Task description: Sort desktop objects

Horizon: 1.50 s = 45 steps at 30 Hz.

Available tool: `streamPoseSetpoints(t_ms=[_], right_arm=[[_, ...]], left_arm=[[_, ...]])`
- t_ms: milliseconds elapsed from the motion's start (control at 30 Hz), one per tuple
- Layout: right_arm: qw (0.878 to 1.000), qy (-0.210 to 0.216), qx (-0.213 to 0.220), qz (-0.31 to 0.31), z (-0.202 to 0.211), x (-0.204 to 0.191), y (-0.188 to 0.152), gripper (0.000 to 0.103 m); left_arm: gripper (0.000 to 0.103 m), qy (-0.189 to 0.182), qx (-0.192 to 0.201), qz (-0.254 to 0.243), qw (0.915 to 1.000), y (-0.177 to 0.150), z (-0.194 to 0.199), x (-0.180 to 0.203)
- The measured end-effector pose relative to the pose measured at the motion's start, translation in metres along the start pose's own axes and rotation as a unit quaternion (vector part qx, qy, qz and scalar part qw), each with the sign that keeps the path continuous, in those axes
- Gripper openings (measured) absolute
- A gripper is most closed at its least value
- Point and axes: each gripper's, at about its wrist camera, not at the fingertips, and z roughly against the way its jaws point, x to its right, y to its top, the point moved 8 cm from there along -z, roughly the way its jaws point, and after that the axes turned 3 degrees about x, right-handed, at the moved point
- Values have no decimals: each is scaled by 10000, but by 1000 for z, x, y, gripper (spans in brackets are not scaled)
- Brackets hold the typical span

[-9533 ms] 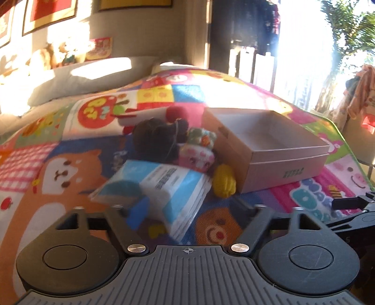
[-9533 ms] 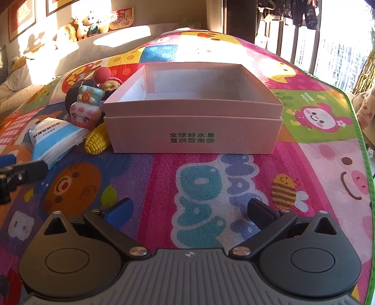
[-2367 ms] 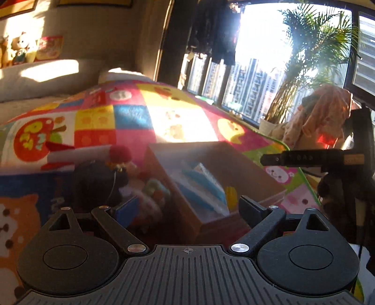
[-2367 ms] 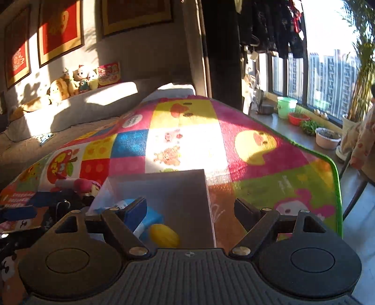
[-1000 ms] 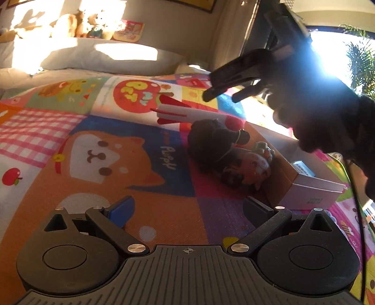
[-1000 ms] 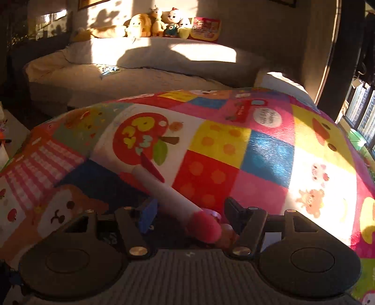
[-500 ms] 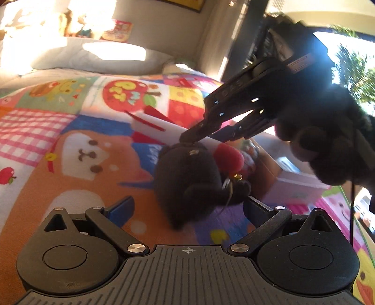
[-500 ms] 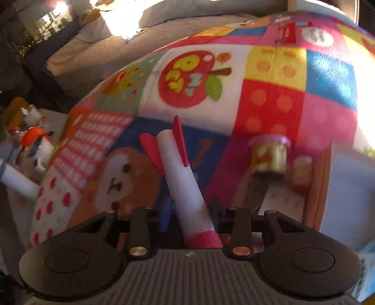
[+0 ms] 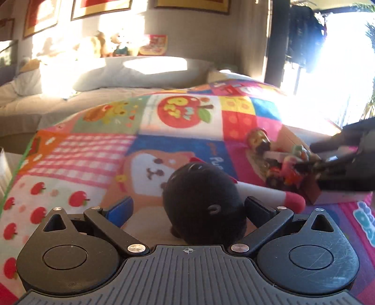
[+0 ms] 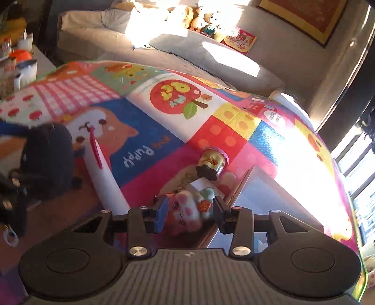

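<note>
The left claw [image 9: 189, 208] stands apart. A black plush toy [image 9: 204, 199] sits between its fingers, and the blue pad on one side is clear of it, so nothing is gripped. Just behind the plush, a white toy rocket [image 9: 269, 196] with a red nose and red fins lies flat on the play mat [image 10: 164, 112] that covers the worktop.

The right claw [image 10: 188, 213] has just been opening a little and straddles a pink-faced cat figurine [image 10: 187, 210]. Its pads sit hard against the figurine's sides, but I cannot tell whether they actually press on it. The figurine stands right beside the wall of the cardboard box [image 10: 242, 185]. A small gold jar toy with a pink lid [image 10: 212, 162] lies on the mat a little beyond it.

Four things are outside the box and little of its inside shows, so the sorting looks well short of finished. The plush, rocket, figurine and jar are all left to do.

The only readable writing is "Puppy" [image 10: 147, 152], printed on the blue square of the mat. The booklet [image 10: 239, 40] propped on the far sofa [image 10: 187, 51] beside the soft toys [image 10: 199, 21] is too small to read.
</note>
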Motion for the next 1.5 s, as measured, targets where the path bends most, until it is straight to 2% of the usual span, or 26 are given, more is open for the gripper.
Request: streamPoseSetpoints(t_ms=[100,200,267,300,333,367,400,567,633,700,767,833,867,933,967,1000,1033,1100,1133,1200,1300,1500], right_arm=[[9990,-263,-26,356,-14,-7,-5,43],[9967,-388,8,716,-27,-17,-4,58],[9942,-500,26,951,-32,-24,-5,58],[9931,-555,55,1034,-32,-26,-6,57],[9924,-581,86,1081,-30,-28,-8,47],[9925,-555,98,1087,-26,-29,-9,33],[9929,-549,85,1051,-22,-29,-12,29],[9987,-58,165,480,22,-26,-32,27],[9990,431,42,95,44,-26,-46,15],[9972,738,-18,-149,66,-26,-63,14],[9971,696,-5,-314,81,-20,-81,14],[9956,659,0,-667,91,-9,-96,15],[9940,643,-16,-882,94,-3,-103,17],[9900,507,-24,-1313,99,11,-115,35],[9871,409,-6,-1550,101,19,-121,41],[9843,344,20,-1734,103,25,-126,55],[9812,296,44,-1907,104,30,-130,65],[9756,267,71,-2180,106,36,-138,66],[9737,270,67,-2261,105,37,-140,66],[9724,206,75,-2322,103,38,-142,70],[9730,148,131,-2299,102,39,-143,76],[9738,542,151,-2202,76,27,-123,83]], left_arm=[[103,110,-20,5,9999,2,6,-6],[103,-15,-137,128,9998,0,13,-9],[103,-169,-175,168,9996,-2,18,-5],[103,-178,-164,154,9996,-2,22,-3],[103,-188,-166,124,9996,-3,24,-1],[103,-169,-175,94,9997,-3,25,0],[103,-123,-195,61,9997,-4,26,2],[103,46,-327,-263,9991,-12,34,9],[103,87,-383,-374,9985,-17,40,12],[103,46,-403,-414,9983,-19,45,17],[103,-20,-402,-535,9978,-20,46,25],[103,146,-375,-765,9963,-21,41,31],[103,279,-377,-844,9953,-21,37,32],[103,422,-284,-881,9948,-17,27,34],[103,412,-216,-901,9948,-14,22,36],[103,313,-116,-924,9952,-7,17,39],[103,113,22,-913,9958,1,14,44],[103,-461,294,-768,9955,21,10,55],[103,-594,339,-676,9954,30,8,59],[103,-518,472,-558,9960,47,9,62],[103,-409,644,-683,9947,55,17,71],[103,-493,339,-1068,9925,20,37,81]])
